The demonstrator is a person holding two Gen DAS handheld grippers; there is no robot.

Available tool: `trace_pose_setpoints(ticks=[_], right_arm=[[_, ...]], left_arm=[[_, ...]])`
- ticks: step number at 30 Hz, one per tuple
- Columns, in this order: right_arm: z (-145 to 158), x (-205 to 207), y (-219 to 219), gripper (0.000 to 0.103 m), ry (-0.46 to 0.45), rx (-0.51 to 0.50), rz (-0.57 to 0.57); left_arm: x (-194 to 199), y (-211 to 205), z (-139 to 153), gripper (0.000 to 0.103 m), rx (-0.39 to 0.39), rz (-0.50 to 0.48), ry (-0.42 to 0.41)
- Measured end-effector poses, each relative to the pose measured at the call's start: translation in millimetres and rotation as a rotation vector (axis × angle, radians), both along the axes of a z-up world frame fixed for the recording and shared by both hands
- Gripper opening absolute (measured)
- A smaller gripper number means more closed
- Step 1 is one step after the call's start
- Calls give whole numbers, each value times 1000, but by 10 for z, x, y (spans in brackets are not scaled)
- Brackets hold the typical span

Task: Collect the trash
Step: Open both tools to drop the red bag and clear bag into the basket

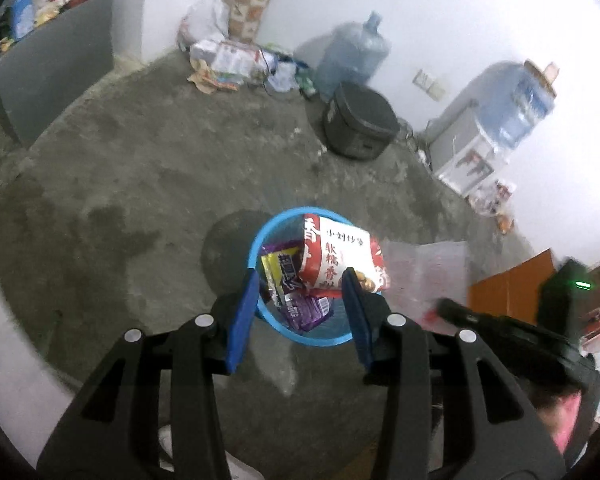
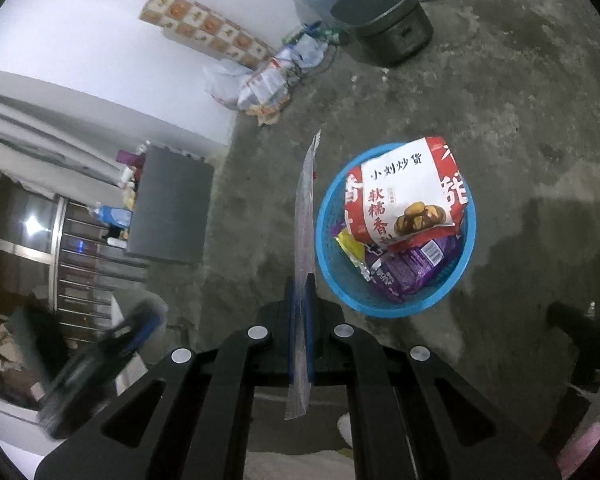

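Note:
A blue mesh basket (image 1: 265, 236) (image 2: 400, 304) stands on the concrete floor. It holds a red and white snack bag (image 1: 336, 256) (image 2: 404, 196), a purple wrapper (image 1: 306, 308) (image 2: 412, 268) and a yellow wrapper (image 2: 350, 248). My left gripper (image 1: 300, 280) is open and empty, hovering above the basket. My right gripper (image 2: 300, 284) is shut on a clear plastic bag (image 2: 305, 216), held edge-on just left of the basket. The same clear bag (image 1: 428, 268) shows to the right of the basket in the left wrist view.
A black rice cooker (image 1: 360, 120) (image 2: 388, 20), a water jug (image 1: 354, 54) and a pile of litter (image 1: 228, 64) (image 2: 264, 80) lie by the far wall. A water dispenser (image 1: 496, 128) stands right. A grey table (image 1: 48, 64) (image 2: 172, 208) stands left.

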State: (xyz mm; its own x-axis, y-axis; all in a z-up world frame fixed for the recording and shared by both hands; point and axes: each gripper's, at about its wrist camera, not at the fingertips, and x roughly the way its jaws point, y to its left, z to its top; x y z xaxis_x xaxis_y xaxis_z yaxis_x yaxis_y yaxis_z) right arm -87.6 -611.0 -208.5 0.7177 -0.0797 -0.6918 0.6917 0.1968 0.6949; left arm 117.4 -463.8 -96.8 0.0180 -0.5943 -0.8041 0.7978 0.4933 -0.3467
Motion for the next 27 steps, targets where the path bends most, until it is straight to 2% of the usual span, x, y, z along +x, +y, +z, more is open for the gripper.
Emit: trace_pose_setpoints(ticks=[4, 7, 9, 11, 13, 15, 17, 22, 25, 27], right_arm=[[-85, 251, -138, 5, 13, 0, 27], [-263, 499, -271, 5, 33, 3, 52], [-473, 666, -364, 8, 106, -18, 56], [-821, 809, -455, 31, 222, -12, 80], [-1124, 840, -513, 37, 336, 39, 66], [-1284, 803, -522, 38, 364, 86, 58], [-1264, 745, -498, 50, 377, 74, 42], [-915, 731, -443, 56, 378, -84, 33], [-859, 994, -467, 66, 430, -176, 103], [-949, 1258, -500, 73, 485, -223, 171]], left_arm=[[117, 476, 368, 48, -18, 50, -36], [209, 937, 576, 52, -23, 122, -68], [260, 1274, 678, 54, -32, 175, -81], [284, 1518, 729, 56, -39, 205, -93], [303, 1821, 779, 58, -41, 244, -113], [319, 2076, 801, 59, -35, 284, -134], [337, 2321, 817, 59, -38, 316, -145], [371, 2784, 838, 59, -47, 393, -159], [352, 2901, 852, 59, -53, 413, -187], [323, 2959, 878, 60, -50, 419, -207]])
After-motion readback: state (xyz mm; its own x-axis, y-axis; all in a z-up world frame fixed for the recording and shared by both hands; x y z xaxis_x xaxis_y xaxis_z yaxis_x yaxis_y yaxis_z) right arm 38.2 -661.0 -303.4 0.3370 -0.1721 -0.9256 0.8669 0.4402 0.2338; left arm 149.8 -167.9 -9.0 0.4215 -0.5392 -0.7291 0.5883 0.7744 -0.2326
